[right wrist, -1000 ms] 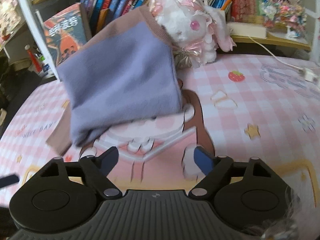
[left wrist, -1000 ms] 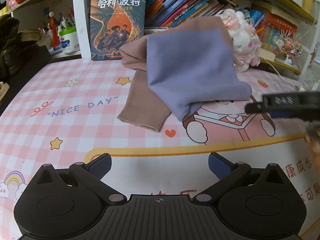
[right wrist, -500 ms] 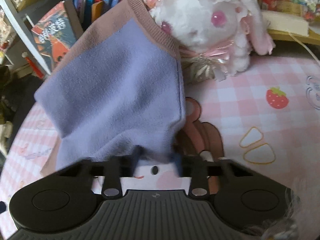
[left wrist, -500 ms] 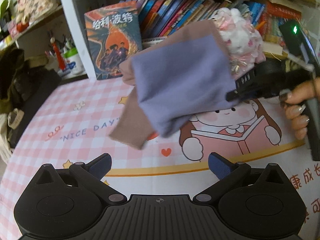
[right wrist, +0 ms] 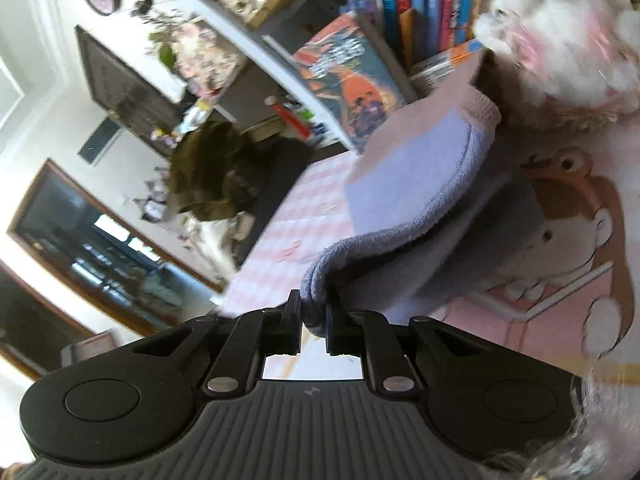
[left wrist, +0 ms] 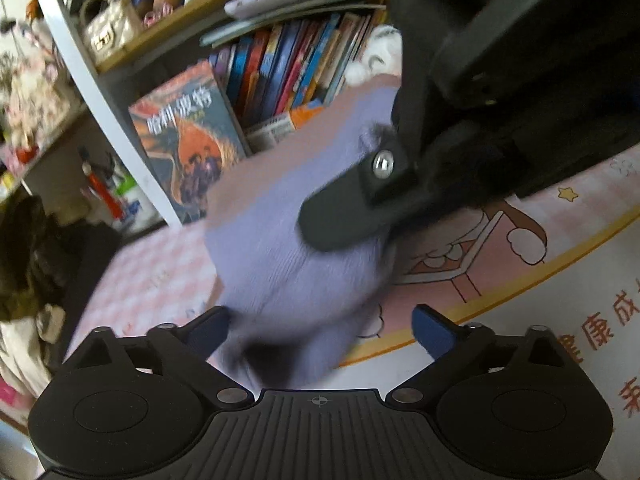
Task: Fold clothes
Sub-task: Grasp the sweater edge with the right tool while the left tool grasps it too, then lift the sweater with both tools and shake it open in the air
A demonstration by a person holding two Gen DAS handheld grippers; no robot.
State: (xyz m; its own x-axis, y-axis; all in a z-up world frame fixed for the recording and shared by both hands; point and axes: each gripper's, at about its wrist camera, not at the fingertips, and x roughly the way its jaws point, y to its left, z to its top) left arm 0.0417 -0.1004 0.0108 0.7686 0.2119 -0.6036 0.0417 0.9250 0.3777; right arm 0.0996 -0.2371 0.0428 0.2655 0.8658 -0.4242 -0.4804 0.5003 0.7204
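Right gripper (right wrist: 314, 318): its jaws are pressing together on a bunched corner of the lilac-and-tan garment (right wrist: 416, 184), at the lower middle of the right wrist view. The fold of cloth is wedged between the two pads and rising out of them toward the upper right of the frame. The jaws have just been closing, with the cloth between them.

The garment is hanging lifted from that pinch, its lilac panel facing up and its tan ribbed edge (right wrist: 486, 110) sitting at the upper right, just beside the white and pink plush toy (right wrist: 560, 40). Beneath it the pink checked table cover (right wrist: 304, 208) with its cartoon print is showing.

Left gripper (left wrist: 320, 326): its blue-tipped fingers (left wrist: 430, 330) are standing wide apart at the bottom of the left wrist view. The jaws have just been narrowing slightly. The lilac cloth (left wrist: 280, 256) is drooping down into the gap between them; the picture is blurred, and no pad is seen pressing on it. The black body of the other gripper (left wrist: 352, 204) is filling the upper right of this frame, lying over the cloth.

Behind, a bookshelf (left wrist: 288, 68) of upright books is occupying the upper middle, with a large orange-covered book (left wrist: 188, 136) leaning at centre left.
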